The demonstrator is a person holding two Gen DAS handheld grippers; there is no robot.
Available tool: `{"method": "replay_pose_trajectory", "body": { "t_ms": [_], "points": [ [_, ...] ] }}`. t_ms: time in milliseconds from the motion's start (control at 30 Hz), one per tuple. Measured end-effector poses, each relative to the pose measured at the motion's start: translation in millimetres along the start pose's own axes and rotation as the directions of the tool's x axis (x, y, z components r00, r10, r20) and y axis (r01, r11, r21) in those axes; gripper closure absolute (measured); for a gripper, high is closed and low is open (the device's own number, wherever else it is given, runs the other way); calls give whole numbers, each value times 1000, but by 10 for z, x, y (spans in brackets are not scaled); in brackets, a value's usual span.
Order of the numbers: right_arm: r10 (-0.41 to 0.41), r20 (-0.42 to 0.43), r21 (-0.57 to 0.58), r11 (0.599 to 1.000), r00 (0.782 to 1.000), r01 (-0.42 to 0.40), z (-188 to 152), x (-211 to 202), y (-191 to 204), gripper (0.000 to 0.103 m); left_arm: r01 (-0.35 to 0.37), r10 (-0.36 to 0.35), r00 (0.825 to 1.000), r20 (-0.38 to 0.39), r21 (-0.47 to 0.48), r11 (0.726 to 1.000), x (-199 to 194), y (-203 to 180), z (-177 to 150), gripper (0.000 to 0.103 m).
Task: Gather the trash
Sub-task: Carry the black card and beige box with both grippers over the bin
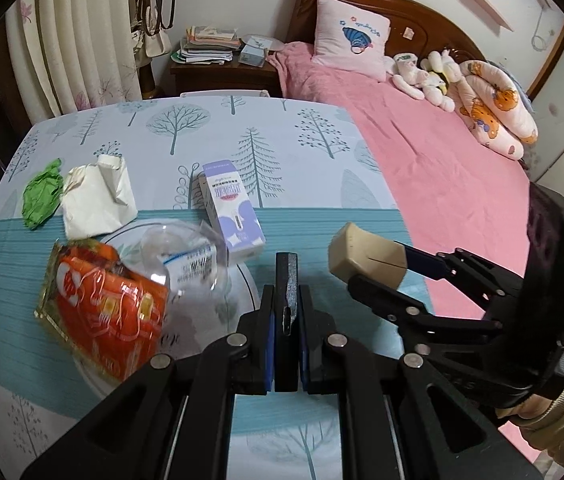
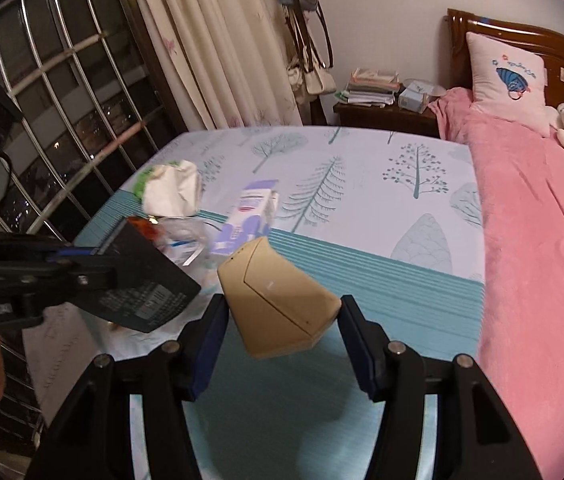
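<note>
My left gripper (image 1: 286, 316) is shut on a thin flat black box (image 1: 285, 300), seen edge-on; the same box shows flat in the right wrist view (image 2: 138, 288). My right gripper (image 2: 282, 316) holds a tan carton (image 2: 278, 300) between its jaws above the table; the carton also shows in the left wrist view (image 1: 366, 258). On the table lie an orange snack wrapper (image 1: 102, 304), a clear plastic cup (image 1: 186, 258), a purple-and-white box (image 1: 232, 208), crumpled white paper (image 1: 98, 196) and a green wrapper (image 1: 40, 196).
The table carries a tree-print cloth (image 1: 242, 128) with a teal band. A pink bed (image 1: 422, 152) with a pillow and soft toys lies to the right. A nightstand (image 1: 218, 64) with books stands behind. A barred window (image 2: 62, 92) and curtains are at the left.
</note>
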State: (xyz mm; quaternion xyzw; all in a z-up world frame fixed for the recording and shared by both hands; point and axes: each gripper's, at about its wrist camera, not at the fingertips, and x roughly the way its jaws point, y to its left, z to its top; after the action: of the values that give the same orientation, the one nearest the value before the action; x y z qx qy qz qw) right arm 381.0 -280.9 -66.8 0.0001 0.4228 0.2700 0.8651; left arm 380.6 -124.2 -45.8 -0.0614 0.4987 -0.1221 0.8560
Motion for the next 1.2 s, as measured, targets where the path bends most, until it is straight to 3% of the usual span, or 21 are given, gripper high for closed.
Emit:
{"method": "replay_pose_trajectory", "body": {
  "t_ms": [267, 433, 833, 1000, 1200],
  "points": [
    [-31, 43, 36, 999, 999, 30, -328, -561, 522, 47, 35, -35, 999, 1, 50, 998, -551, 55, -463, 96],
    [-83, 66, 54, 995, 994, 80, -706, -898, 1074, 47, 76, -75, 997, -15, 119, 990, -938, 140, -896, 96],
    [-219, 113, 216, 958, 969, 191, -1777, -1455, 2360, 47, 173, -159, 985, -70, 303, 937, -1767, 459, -2030, 96],
    [-243, 84, 237, 947, 966, 217, -2131, -1547, 2692, 47, 206, -176, 977, -119, 332, 920, -1952, 547, -2444, 96],
    [-241, -12, 263, 936, 970, 236, -2503, -1497, 2865, 47, 232, -174, 965, -197, 326, 917, -1941, 579, -2893, 96]
  ]
}}
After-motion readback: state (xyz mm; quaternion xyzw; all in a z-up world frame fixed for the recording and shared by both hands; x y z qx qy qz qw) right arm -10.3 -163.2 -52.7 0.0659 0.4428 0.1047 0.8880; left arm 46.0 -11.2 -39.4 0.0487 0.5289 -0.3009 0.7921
